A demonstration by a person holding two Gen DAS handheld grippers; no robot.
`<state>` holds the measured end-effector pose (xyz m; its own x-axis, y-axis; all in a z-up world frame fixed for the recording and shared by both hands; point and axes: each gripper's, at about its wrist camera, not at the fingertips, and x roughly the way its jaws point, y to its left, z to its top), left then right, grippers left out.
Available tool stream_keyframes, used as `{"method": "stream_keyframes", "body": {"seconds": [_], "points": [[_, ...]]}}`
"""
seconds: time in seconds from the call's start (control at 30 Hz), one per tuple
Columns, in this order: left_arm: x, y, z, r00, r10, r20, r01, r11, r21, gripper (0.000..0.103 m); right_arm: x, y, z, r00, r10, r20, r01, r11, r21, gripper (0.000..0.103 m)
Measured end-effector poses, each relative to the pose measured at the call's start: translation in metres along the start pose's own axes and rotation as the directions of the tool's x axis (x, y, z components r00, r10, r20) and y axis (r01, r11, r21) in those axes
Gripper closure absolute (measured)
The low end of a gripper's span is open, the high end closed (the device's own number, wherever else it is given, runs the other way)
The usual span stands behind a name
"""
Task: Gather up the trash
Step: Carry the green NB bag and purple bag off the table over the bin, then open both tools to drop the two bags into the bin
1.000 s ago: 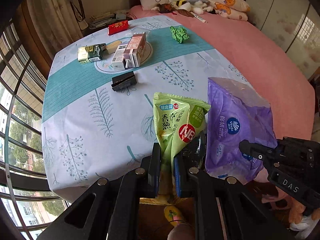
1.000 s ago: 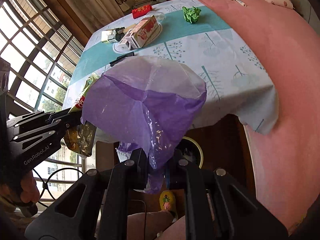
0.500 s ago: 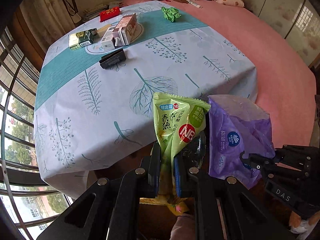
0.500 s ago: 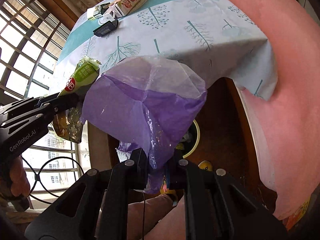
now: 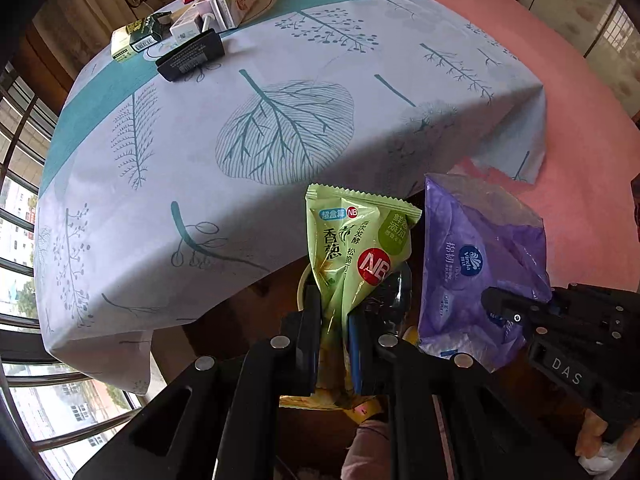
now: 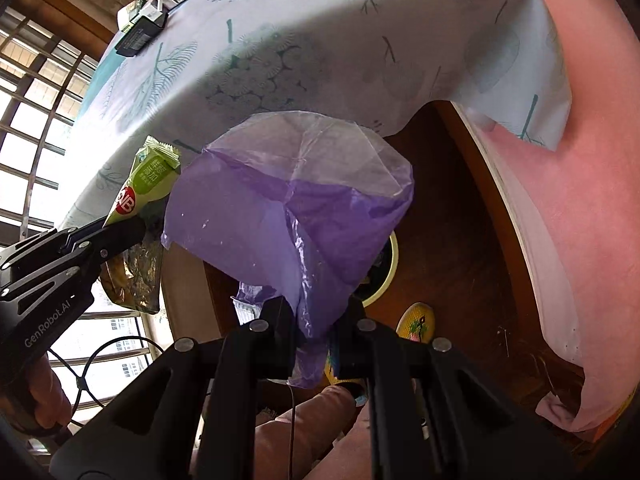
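Gripping a green snack wrapper (image 5: 356,252) upright, the left gripper (image 5: 335,320) hangs past the table (image 5: 168,184) edge; at its three o'clock the right gripper (image 6: 314,318) clamps a purple bag (image 6: 288,216) (partly clear).

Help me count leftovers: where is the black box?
In the left wrist view, the black box lies on the tablecloth, upper left, just in front of the cartons.
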<state>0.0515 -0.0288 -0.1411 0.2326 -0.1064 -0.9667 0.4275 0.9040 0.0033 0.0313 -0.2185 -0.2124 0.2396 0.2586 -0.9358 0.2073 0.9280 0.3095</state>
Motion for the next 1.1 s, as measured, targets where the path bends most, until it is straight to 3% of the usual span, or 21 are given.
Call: {"method": "stream_keyframes", "body": {"seconds": [0.23, 0.53, 0.83, 0.93, 1.0, 1.1], "points": [[0.054, 0.001, -0.005, 1.0, 0.0, -0.013, 0.0, 1.0, -0.031, 0.091, 0.06, -0.016, 0.003, 0.999, -0.011, -0.044, 0.012, 1.0, 0.015, 0.094], [0.15, 0.007, -0.025, 0.998, -0.03, -0.059, 0.022, 0.989, -0.146, 0.091, 0.165, -0.033, 0.005, 0.988, -0.029, -0.149, 0.029, 1.0, 0.001, 0.093], [0.247, 0.008, -0.045, 0.993, -0.009, -0.116, -0.005, 0.992, -0.123, 0.09, 0.267, -0.044, 0.015, 0.976, -0.047, -0.212, 0.043, 0.999, -0.023, 0.093], [0.268, 0.019, -0.052, 0.993, -0.011, -0.114, -0.006, 0.989, -0.146, 0.075, 0.291, -0.046, 0.017, 0.975, -0.051, -0.217, 0.046, 0.999, -0.026, 0.091], [0.28, 0.022, -0.057, 0.993, -0.027, -0.113, 0.007, 0.986, -0.168, 0.058, 0.303, -0.052, 0.011, 0.974, -0.051, -0.22, 0.046, 0.999, -0.028, 0.087], [0.293, 0.021, -0.059, 0.992, -0.034, -0.121, 0.011, 0.982, -0.188, 0.044, 0.315, -0.057, 0.007, 0.974, -0.056, -0.221, 0.051, 0.998, -0.029, 0.062]]}}
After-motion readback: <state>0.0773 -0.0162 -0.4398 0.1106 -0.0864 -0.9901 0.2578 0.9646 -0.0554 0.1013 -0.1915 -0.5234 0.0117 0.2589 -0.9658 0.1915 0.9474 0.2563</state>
